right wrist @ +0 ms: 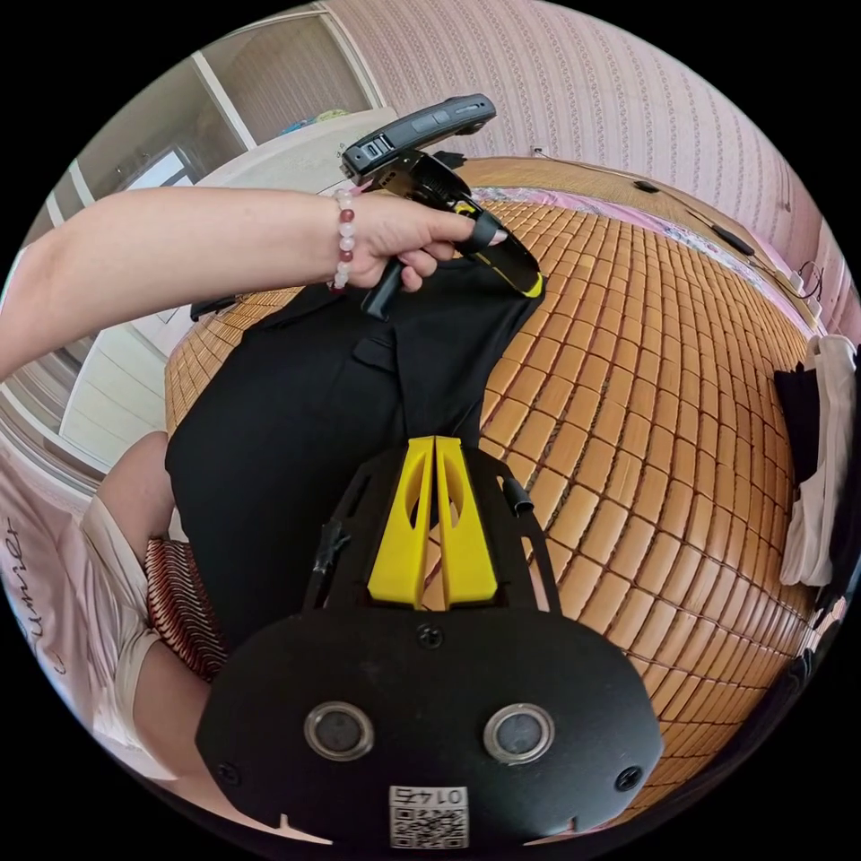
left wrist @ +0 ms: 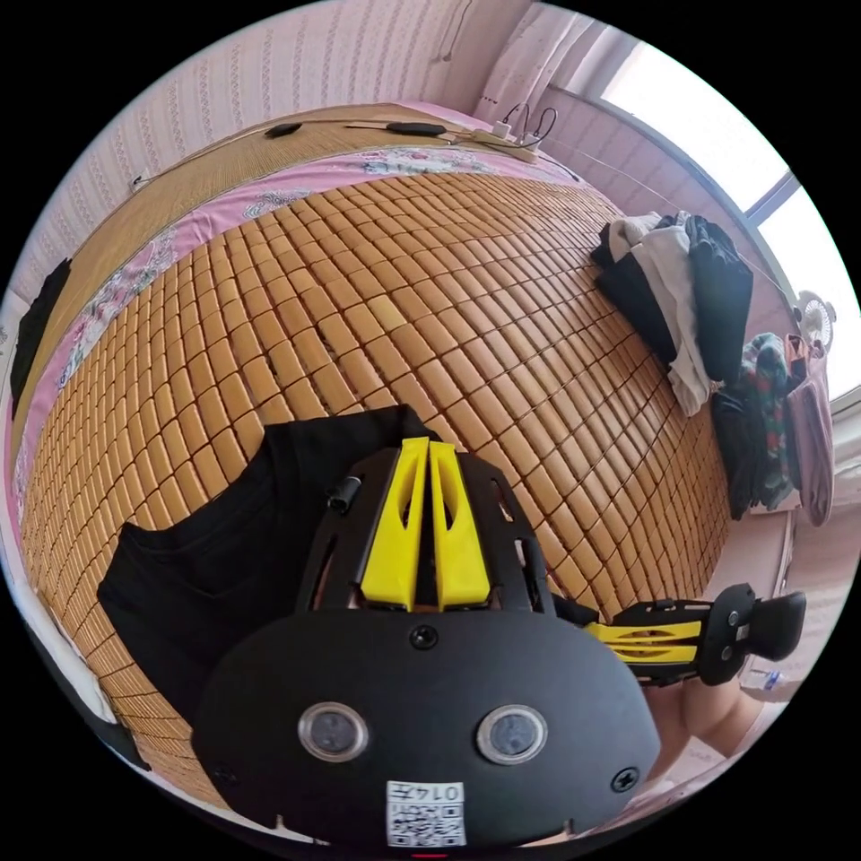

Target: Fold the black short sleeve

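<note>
The black short-sleeve shirt lies on the bamboo mat, partly lifted at its near edge. In the left gripper view, my left gripper has its yellow jaws pressed together on a corner of the black cloth. My right gripper comes in from the lower right, also at the shirt's edge. In the right gripper view, the shirt stretches between the two tools. My right gripper is shut on one corner. A hand holds my left gripper at the far corner.
A pile of dark and white clothes sits on the mat's right side, also seen as the clothes pile. A power strip with cables lies at the far edge. The person's arm and knee are close by.
</note>
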Demonstrator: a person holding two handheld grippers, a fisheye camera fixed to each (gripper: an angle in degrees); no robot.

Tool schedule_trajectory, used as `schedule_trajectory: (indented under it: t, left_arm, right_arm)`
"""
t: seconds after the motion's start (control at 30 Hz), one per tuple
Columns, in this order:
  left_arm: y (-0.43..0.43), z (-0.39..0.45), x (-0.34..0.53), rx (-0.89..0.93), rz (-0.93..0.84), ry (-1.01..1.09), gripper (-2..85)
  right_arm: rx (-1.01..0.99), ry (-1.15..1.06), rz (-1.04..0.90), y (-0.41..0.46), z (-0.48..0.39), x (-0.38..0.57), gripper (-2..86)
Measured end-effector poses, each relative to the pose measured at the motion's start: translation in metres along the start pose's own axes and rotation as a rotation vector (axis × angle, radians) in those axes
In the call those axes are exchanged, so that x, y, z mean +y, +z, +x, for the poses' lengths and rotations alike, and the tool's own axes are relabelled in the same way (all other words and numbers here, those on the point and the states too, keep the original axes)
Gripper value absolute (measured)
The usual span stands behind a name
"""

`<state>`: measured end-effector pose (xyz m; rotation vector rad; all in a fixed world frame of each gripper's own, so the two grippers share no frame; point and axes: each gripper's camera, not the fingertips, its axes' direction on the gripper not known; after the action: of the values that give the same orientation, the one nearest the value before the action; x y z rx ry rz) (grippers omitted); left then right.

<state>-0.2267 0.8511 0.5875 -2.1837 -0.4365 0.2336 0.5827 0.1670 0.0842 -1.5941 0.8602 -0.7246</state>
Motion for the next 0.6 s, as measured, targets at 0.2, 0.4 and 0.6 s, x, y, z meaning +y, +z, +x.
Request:
schedule_trajectory:
  t: [0.2,0.4,0.6]
  left_arm:
    - [-0.027,-0.03,0.026,0.072,0.069,-0.011,-0.8]
    - [-0.103,-0.101,0.085,0.04,0.185,-0.038,0.9]
    - [-0.147,-0.225,0.206,0.053,0.207,-0.193,4.8]
  right_arm:
    - [-0.042,0.04,0.016,-0.009,0.013,0.008,0.1]
    - [-0.053,0.138,0.142,-0.028,0.03,0.024,2.9]
    - [-0.15,0.177,0.276,-0.051,0.042,-0.009,8.1]
